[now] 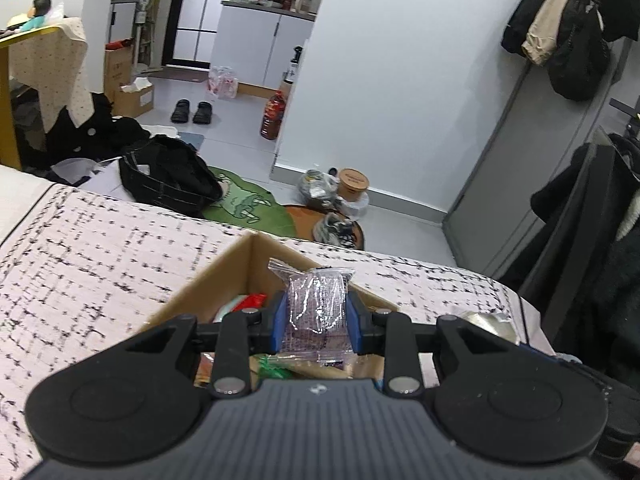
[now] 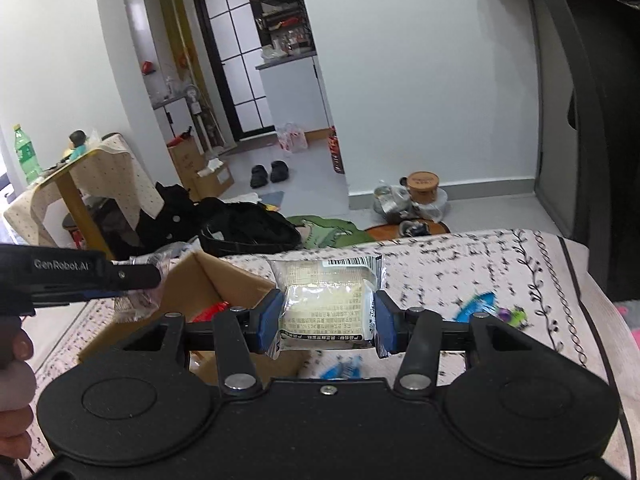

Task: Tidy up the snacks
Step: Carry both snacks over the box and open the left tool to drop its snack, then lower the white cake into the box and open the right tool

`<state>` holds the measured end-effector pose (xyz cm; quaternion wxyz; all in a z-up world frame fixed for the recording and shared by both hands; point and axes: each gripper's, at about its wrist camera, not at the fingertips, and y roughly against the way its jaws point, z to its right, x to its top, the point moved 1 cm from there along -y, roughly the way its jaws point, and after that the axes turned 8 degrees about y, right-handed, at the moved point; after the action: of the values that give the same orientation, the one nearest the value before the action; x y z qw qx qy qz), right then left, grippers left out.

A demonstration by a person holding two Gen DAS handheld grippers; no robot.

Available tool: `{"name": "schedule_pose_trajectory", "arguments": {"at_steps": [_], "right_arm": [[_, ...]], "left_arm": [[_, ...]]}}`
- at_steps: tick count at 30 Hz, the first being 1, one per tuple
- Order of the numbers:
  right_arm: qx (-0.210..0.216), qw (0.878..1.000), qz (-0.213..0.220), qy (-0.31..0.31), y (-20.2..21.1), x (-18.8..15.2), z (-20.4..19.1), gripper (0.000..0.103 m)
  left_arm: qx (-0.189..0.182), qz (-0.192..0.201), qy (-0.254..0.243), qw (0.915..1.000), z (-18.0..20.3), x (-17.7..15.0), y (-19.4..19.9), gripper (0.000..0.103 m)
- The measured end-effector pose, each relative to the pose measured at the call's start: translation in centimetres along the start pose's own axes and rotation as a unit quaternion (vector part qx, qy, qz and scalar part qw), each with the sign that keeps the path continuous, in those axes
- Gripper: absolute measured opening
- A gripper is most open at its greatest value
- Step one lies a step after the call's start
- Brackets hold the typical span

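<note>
Left wrist view: left gripper [image 1: 316, 312] pinches a light, crinkly clear packet [image 1: 316, 300] over the cardboard box [image 1: 224, 276]; right gripper [image 2: 326, 314] clamps a soft pale snack pack [image 2: 326, 304] at mid-body.

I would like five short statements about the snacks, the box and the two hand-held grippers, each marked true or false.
1. The left hand-held gripper grips a small clear plastic packet. True.
2. The right hand-held gripper is empty. False: it holds a pale wrapped cake packet.
3. The open brown cardboard box stands on the floor. False: it stands on the pink patterned bed cover.
4. The box already contains snacks. True.
5. No snacks lie on the cover. False: blue wrappers lie there.
</note>
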<state>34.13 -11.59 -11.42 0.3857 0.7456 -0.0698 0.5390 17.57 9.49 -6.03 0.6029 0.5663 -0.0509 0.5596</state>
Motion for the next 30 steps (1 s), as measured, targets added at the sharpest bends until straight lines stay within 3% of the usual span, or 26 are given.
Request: {"name": "schedule_pose_trajectory", "arguments": {"at_steps": [7, 12, 15, 27, 30], "right_arm": [[0.020, 1.000, 0.006, 0.005, -0.5, 0.3, -1.3, 0.048], [0.038, 0.999, 0.008, 0.010, -0.6, 0.6, -2.4, 0.048], [0.049, 0.999, 0.009, 0.015, -0.6, 0.7, -3.1, 0.048], [0.103, 0.994, 0.021, 0.025, -1.1, 1.6, -5.8, 0.048], [0.110, 0.993, 0.020, 0.033, -1.4, 1.5, -6.4, 0.055]], "left_arm": [[0.016, -0.003, 0.013, 0.9998, -2.2, 0.8, 0.0, 0.032], [0.021, -0.001, 0.014, 0.9997, -2.7, 1.1, 0.2, 0.056], [0.030, 0.008, 0.010, 0.9995, -3.0, 1.0, 0.6, 0.062], [0.048, -0.001, 0.016, 0.9987, -4.6, 0.7, 1.9, 0.065], [0.052, 0.003, 0.017, 0.9985, -4.9, 0.9, 2.3, 0.065]]}}
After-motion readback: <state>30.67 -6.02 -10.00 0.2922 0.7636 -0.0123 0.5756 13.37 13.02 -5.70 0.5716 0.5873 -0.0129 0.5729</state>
